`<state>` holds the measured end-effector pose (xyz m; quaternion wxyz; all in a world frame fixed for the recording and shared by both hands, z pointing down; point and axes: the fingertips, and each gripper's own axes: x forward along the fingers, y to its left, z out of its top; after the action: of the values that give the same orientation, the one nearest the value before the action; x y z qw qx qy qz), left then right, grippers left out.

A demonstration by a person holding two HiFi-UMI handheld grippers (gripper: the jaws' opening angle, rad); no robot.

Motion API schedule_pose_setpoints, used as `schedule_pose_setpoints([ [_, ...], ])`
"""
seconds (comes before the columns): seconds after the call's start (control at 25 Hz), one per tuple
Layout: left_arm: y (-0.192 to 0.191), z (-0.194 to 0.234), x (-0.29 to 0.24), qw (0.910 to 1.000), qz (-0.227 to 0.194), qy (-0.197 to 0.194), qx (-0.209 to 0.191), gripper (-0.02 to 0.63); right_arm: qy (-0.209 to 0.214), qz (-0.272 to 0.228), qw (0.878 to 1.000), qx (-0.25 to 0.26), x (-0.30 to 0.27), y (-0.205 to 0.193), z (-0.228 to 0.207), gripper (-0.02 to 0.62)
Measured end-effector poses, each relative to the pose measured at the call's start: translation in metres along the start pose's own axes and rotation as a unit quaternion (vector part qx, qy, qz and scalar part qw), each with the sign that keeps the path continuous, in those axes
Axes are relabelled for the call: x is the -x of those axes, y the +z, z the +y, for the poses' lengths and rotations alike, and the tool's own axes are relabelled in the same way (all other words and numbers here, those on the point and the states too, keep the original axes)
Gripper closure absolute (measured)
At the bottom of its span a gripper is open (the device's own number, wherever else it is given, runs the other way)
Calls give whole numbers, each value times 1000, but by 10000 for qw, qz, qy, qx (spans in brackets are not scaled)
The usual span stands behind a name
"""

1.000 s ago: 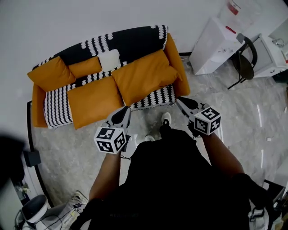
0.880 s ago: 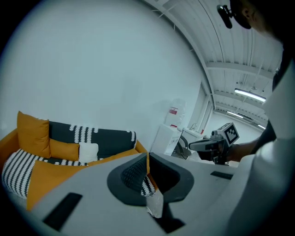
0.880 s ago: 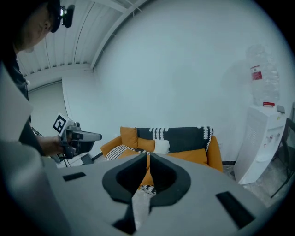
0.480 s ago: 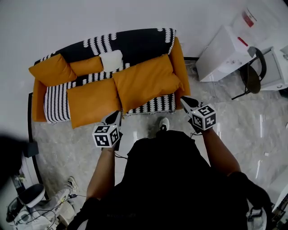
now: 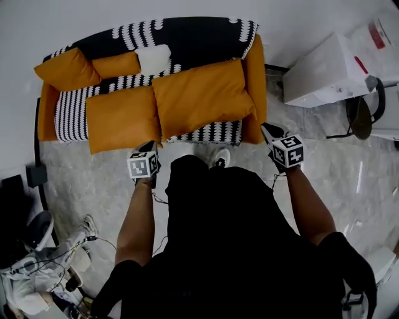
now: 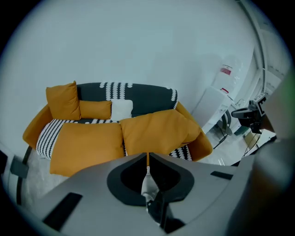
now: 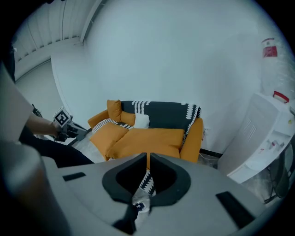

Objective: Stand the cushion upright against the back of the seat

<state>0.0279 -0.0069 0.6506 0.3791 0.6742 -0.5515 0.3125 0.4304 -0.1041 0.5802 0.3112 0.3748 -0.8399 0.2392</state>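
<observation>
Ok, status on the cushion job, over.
Left tool and right tool shut, empty, short of the sofa. Both large orange cushions flat on the seat, neither upright. White pillow and small orange cushion sit against the backrest.

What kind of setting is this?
Probably a mock living-room corner in a lab or office, not a home: one orange sofa against a bare white wall, with a white cabinet and an office chair beside it.
</observation>
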Motion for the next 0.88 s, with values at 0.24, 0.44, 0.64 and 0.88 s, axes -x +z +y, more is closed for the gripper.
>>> schedule_pose_setpoints([
  [0.24, -19, 12, -36, 9992, 347, 206, -14, 577, -230, 488, 9985, 97, -45, -31, -38, 555],
  [0.44, -35, 16, -80, 9982, 592, 90, 50, 577, -448, 962, 9941, 205, -89, -57, -60, 555],
  [0.64, -67, 28, -130, 9927, 1192, 34, -198, 575, -686, 1516, 9858, 237, -124, -83, -80, 555],
  [0.88, -97, 55, -169, 9856, 1656, 30, -333, 525, -692, 2139, 9740, 295, -154, -106, -90, 500],
])
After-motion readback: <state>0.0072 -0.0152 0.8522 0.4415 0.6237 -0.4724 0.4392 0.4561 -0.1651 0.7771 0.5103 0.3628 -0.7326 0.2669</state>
